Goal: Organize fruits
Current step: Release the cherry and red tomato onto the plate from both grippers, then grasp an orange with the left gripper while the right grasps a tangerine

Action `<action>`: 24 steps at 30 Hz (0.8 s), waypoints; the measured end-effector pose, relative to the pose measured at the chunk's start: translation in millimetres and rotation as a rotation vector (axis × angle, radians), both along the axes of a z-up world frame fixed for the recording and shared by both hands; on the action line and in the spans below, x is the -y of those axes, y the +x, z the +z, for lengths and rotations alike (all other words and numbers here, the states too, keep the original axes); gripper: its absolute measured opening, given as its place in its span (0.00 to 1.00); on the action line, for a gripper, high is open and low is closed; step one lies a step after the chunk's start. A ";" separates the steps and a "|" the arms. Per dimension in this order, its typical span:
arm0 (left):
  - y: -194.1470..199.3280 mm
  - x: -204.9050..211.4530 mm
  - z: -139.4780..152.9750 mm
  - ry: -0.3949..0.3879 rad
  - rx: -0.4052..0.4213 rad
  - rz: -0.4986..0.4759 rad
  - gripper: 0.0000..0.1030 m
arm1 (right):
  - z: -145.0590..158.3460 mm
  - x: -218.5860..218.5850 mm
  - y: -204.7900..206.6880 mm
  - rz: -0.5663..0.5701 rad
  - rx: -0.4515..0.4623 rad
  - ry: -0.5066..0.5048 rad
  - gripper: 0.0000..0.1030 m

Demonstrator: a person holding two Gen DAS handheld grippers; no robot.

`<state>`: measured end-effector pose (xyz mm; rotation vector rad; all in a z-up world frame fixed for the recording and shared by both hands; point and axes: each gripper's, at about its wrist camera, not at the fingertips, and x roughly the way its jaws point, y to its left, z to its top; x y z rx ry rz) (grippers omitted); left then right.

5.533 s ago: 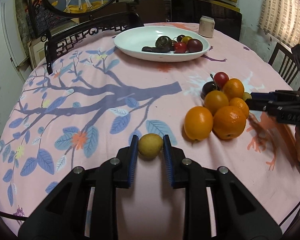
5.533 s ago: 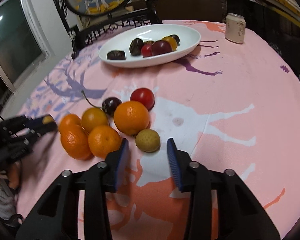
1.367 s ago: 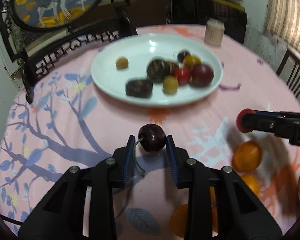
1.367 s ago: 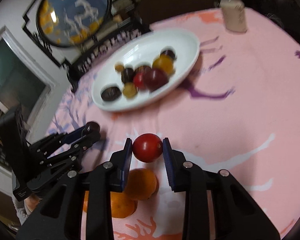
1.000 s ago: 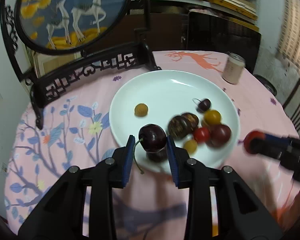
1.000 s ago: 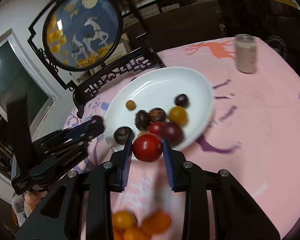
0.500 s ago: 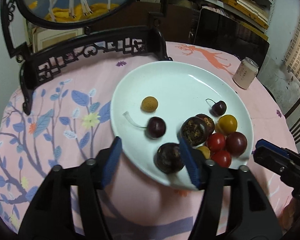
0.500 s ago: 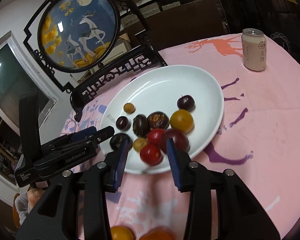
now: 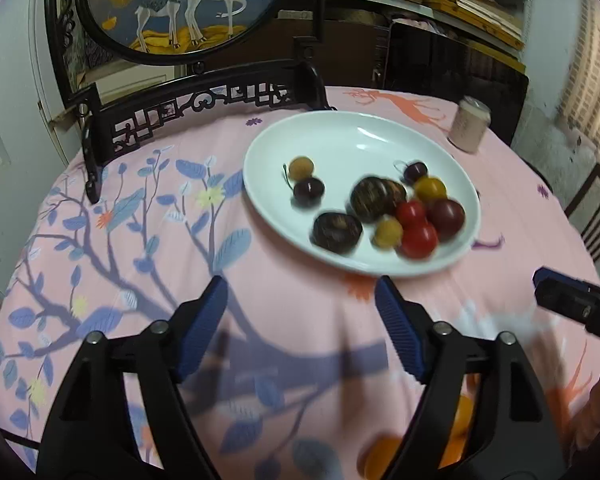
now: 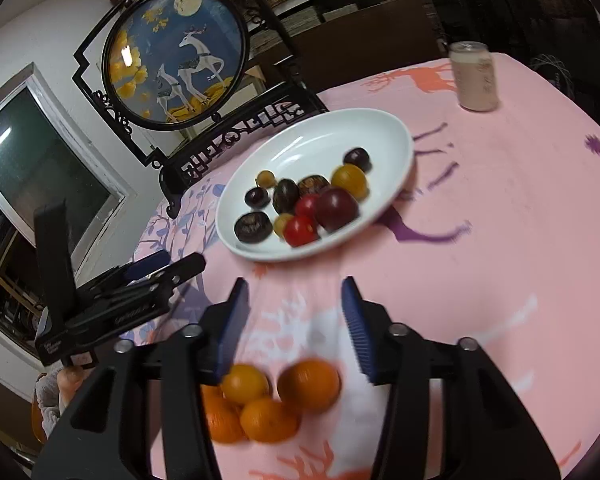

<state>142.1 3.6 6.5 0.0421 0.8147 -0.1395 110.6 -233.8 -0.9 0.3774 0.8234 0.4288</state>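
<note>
White plate (image 9: 268, 148) on the pink-clothed bench (image 9: 148, 240), carrying the small fruit: dark cherries, red and yellow cherry tomatoes, a plum, two dark wrinkled fruits, one small tan fruit. Most are bunched at the near-right side of the plate; a stemmed cherry (image 9: 309, 191) and the tan fruit (image 9: 301, 167) lie apart to the left of that bunch. Judged: the plate is the sorting spot for small fruit.

Oranges (image 10: 308, 386) sit in a tight cluster on the cloth, well on the near side of the plate, touching one another. Not yet plated; probably next to be dealt with.

Left gripper (image 9: 300, 312): jaws spread wide, nothing between them, on the near side of the plate and aimed at it. Right gripper (image 10: 296, 316): jaws also wide apart and empty, above the orange cluster, plate beyond. Both free for a fresh pick.

A pale drink can (image 10: 474, 78) stands upright beyond the plate to its right; label too blurred to read. Behind the plate, a round deer-painted screen (image 10: 176, 56) in a dark carved stand. Faint lettering on the left gripper's body, seen from the right wrist camera, is illegible.
</note>
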 end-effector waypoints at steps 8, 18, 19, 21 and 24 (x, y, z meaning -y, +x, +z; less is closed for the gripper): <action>-66.4 5.1 -11.3 0.084 0.023 -0.049 0.88 | -9.1 11.2 -32.5 -0.025 -0.004 0.000 0.68; -98.8 -7.9 -22.0 0.027 -0.007 -0.071 0.94 | -17.8 18.7 -31.7 -0.063 -0.039 -0.002 0.69; -99.9 -7.2 -21.1 0.024 -0.002 -0.078 0.94 | -18.2 18.9 -31.8 -0.064 -0.041 -0.002 0.69; -103.5 -4.9 -18.3 0.025 0.017 -0.090 0.94 | -18.2 19.9 -31.8 -0.068 -0.040 -0.002 0.69; -106.8 1.6 -18.3 0.030 0.024 -0.126 0.94 | -19.1 19.7 -31.2 -0.067 -0.044 -0.005 0.69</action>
